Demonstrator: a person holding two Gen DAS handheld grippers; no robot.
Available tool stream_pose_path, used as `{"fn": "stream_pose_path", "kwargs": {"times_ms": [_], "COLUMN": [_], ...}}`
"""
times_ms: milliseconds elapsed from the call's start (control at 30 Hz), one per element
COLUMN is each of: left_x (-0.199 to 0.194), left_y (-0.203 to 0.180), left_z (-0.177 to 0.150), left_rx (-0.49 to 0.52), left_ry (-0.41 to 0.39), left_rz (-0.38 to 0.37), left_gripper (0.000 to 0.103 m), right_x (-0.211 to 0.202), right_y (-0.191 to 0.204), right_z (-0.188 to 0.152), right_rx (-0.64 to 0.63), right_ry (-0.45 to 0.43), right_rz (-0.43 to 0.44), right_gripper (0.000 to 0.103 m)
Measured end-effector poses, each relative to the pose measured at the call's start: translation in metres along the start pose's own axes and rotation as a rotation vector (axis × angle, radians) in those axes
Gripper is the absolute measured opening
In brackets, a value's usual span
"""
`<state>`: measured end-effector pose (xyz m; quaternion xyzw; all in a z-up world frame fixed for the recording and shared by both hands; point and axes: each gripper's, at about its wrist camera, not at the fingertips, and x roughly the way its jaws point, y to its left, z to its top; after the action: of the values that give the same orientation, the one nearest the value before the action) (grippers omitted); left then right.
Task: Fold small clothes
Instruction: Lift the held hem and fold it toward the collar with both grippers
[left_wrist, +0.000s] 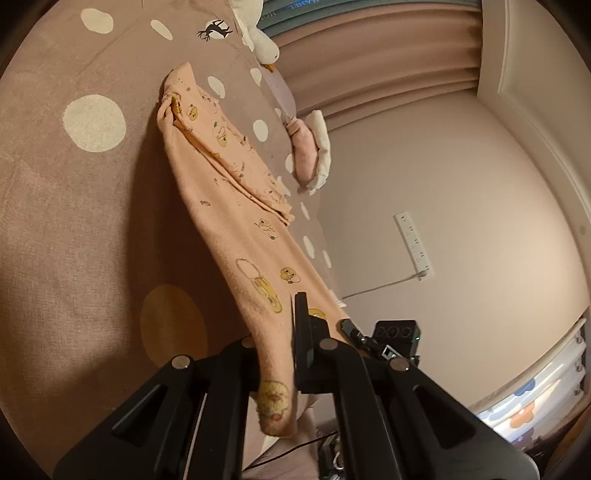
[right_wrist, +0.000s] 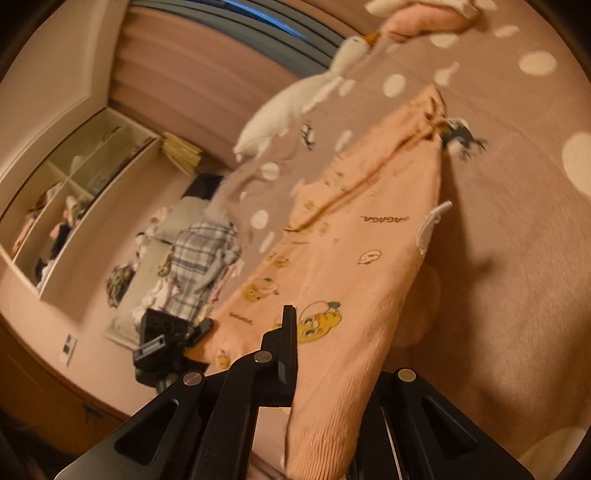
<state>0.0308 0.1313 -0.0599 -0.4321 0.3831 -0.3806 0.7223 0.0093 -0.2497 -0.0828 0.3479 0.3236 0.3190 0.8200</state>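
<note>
Right wrist view motion-blurred: shelf contents (right_wrist: 55, 221) unreadable. Peach garment (right_wrist: 351, 258) hides right gripper's far finger. Goose toy (left_wrist: 255, 33) cut by left view's top edge.

The left gripper (left_wrist: 280, 354) is clamped tight on a fold of the peach duck-print garment (left_wrist: 236, 206), the cloth pinched between its black fingers (left_wrist: 303, 332) and hanging slack below them. It points slightly downward, over the edge of the spotted bedspread (left_wrist: 74, 203).

The right gripper (right_wrist: 314, 354) is likewise closed on the same garment, gripping another edge of it; its near finger (right_wrist: 288, 347) shows in front of the cloth, while the other is hidden behind the fabric. It too tilts a little below level. In each wrist view, the other gripper's body appears just beside the cloth. No hand or sleeve is visible.
</note>
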Motion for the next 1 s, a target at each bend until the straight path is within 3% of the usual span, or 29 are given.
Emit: {"fn": "stream_pose_path", "kwargs": {"times_ms": [233, 500, 667, 1000], "left_x": [-0.018, -0.023, -0.035, -0.063], "left_y": [-0.013, -0.028, -0.050, -0.084], "left_z": [-0.002, -0.005, -0.014, -0.049], "left_rx": [0.048, 0.087, 0.149, 0.203], "left_ry": [-0.058, -0.064, -0.060, -0.064], "left_rz": [-0.055, -0.073, -0.069, -0.135], "left_gripper": [0.000, 0.000, 0.000, 0.000], "right_x": [-0.006, -0.011, -0.024, -0.060], "right_y": [0.000, 0.002, 0.013, 0.040], "right_z": [0.000, 0.001, 0.001, -0.009], "right_rx": [0.008, 0.004, -0.027, -0.093], "right_ry": [-0.015, -0.033, -0.045, -0.059], "right_rz": [0.026, 0.068, 0.086, 0.118], "right_gripper": [0.005, 0.005, 0.005, 0.005]}}
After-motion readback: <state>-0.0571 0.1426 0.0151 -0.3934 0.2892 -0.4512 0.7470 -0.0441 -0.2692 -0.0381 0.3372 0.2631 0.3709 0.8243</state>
